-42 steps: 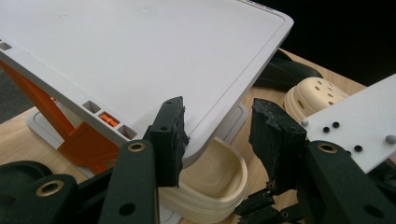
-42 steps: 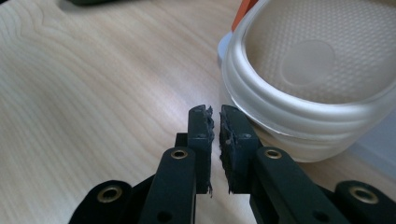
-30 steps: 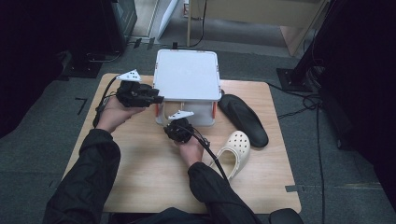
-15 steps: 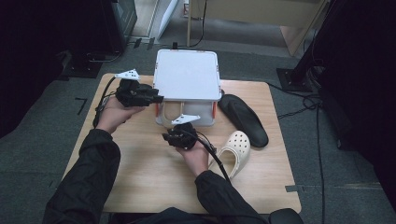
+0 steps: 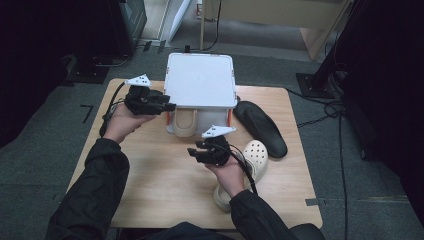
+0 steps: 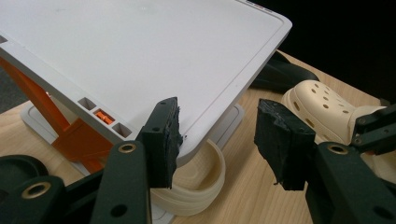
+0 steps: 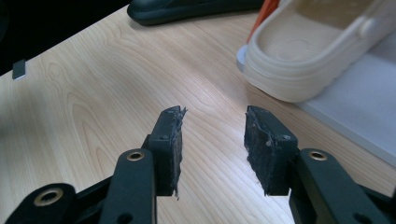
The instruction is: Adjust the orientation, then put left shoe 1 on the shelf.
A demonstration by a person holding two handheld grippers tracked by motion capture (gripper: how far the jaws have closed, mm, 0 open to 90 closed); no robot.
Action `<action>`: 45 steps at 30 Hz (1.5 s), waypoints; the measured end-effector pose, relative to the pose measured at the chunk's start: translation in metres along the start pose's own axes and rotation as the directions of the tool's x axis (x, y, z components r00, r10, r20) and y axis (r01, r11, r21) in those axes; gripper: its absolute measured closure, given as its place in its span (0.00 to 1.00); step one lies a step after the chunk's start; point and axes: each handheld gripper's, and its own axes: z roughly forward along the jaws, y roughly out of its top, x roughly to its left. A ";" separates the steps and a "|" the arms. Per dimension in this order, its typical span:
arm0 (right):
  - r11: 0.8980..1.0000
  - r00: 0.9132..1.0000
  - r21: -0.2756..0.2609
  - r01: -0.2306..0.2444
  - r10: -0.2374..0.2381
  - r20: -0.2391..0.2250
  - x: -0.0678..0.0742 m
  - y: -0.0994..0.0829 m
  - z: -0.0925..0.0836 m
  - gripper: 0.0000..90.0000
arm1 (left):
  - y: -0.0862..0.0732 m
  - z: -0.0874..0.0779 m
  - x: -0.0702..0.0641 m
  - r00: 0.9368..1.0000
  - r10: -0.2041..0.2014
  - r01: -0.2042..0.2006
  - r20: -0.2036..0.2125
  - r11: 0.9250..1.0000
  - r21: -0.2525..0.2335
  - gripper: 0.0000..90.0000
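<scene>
So 1 cream clog (image 5: 183,121) looks already tucked under the lid of the white box (image 5: 201,80), heel end poking out the front over the orange frame. The other cream clog (image 5: 254,156) is lying on the table just beside the right gripper (image 5: 199,151), near a black insole (image 5: 260,127).

The right gripper's jaws have just been opening and nothing is caught between them, only bare wood is seen past the pads in the right gripper view. The left gripper (image 5: 167,104) is parked at the lid's corner, jaws have been widening too, set apart with the lid edge (image 6: 219,116) between them but not pinched.

Probably the release step is being finished. Next, the 2nd clog would need to be grabbed by the right gripper and the lid kept lifted.
</scene>
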 end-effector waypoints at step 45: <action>0.996 0.979 -0.023 -0.082 0.085 0.185 -0.055 -0.057 -0.105 0.52 | 0.004 0.002 0.008 1.000 -0.012 0.012 -0.002 1.000 0.005 0.54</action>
